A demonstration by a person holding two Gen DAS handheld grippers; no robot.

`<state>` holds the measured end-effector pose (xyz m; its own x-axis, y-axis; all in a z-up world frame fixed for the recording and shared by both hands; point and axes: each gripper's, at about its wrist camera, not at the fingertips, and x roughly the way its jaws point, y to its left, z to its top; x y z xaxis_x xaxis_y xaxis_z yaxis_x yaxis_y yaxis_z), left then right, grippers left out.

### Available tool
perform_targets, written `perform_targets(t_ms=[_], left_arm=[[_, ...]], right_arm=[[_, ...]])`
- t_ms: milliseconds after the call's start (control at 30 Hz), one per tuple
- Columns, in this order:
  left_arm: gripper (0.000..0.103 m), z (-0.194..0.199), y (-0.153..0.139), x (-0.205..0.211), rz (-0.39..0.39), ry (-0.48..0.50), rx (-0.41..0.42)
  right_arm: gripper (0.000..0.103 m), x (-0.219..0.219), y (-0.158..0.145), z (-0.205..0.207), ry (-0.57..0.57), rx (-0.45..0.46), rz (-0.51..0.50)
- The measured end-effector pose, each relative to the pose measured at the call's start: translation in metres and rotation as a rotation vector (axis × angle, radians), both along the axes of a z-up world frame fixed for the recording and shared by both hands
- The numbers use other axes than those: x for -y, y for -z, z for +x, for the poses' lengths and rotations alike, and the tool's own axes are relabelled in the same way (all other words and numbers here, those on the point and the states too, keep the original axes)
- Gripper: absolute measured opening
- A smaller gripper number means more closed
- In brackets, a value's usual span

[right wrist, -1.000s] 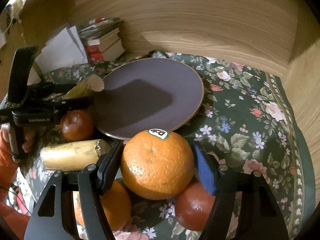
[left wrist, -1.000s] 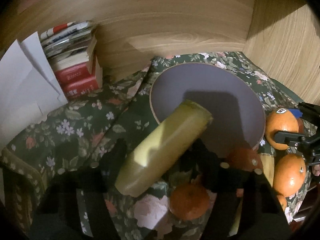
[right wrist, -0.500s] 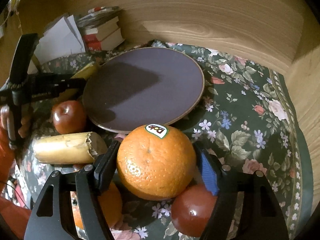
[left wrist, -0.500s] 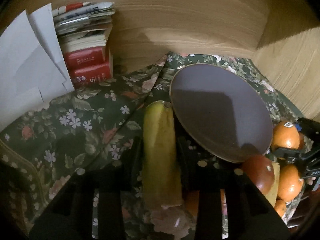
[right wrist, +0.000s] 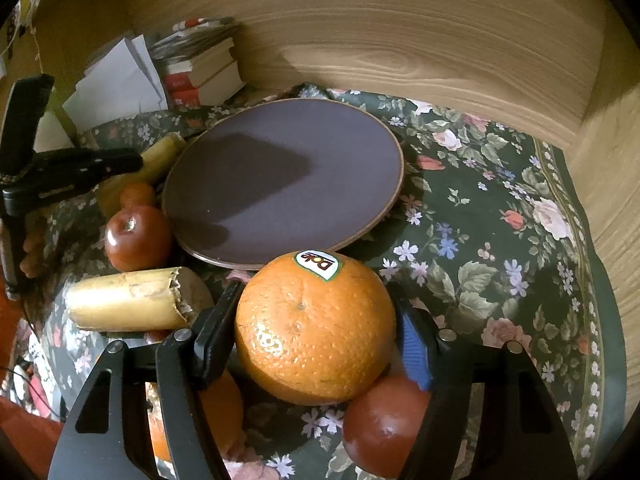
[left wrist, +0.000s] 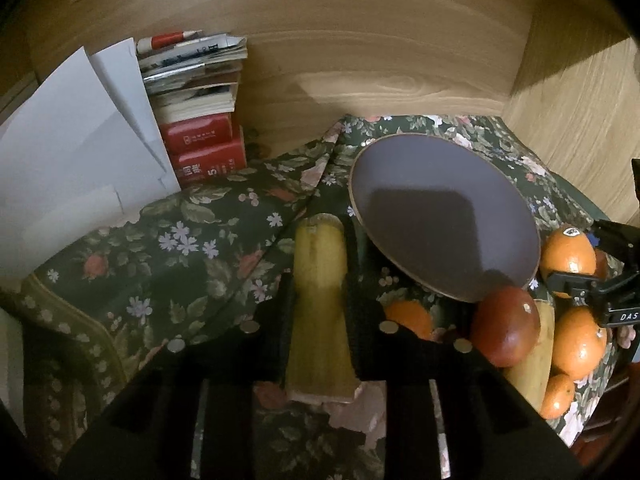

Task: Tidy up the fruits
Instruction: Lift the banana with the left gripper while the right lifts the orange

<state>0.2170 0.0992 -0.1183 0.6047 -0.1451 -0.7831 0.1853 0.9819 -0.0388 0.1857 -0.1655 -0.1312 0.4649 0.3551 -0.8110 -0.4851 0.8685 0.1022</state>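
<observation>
On the left, the left tongs (left wrist: 320, 280) are pinching a banana piece (left wrist: 319, 304) just left of the empty plate (right wrist: 280, 184) on the flowered cloth (left wrist: 180, 248). On the right, the right tongs (right wrist: 316, 328) are gripping a stickered orange (right wrist: 314, 330) near the plate's near rim (other fruit is lying around it). Both are seemingly carrying fruit plateward; next, each needs lifting over the rim and releasing.
</observation>
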Motion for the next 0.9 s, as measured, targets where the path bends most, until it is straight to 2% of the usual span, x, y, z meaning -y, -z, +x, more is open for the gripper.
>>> perform_targets(t_ms=[133, 233, 367, 467, 633, 900], left_arm=[[0.034, 0.008, 0.008, 0.006, 0.028, 0.003, -0.037], [0.035, 0.019, 0.027, 0.007, 0.033, 0.004, -0.109], [0.035, 0.026, 0.029, 0.005, 0.010, -0.016, -0.100], [0.035, 0.028, 0.029, 0.008, 0.025, -0.020, -0.088], [0.035, 0.020, 0.025, 0.005, 0.008, -0.027, -0.074], [0.034, -0.003, -0.002, 0.003, -0.025, -0.037, -0.018]], right_arm=[[0.068, 0.000, 0.000, 0.000, -0.005, -0.024, -0.008], [0.069, 0.001, -0.001, -0.003, -0.017, -0.025, -0.025], [0.068, 0.004, -0.002, -0.004, -0.029, -0.025, -0.027], [0.068, 0.004, -0.001, -0.004, -0.024, -0.014, -0.016], [0.067, 0.006, -0.003, -0.005, 0.007, -0.004, 0.004], [0.066, 0.013, -0.020, -0.005, 0.030, 0.051, 0.039]])
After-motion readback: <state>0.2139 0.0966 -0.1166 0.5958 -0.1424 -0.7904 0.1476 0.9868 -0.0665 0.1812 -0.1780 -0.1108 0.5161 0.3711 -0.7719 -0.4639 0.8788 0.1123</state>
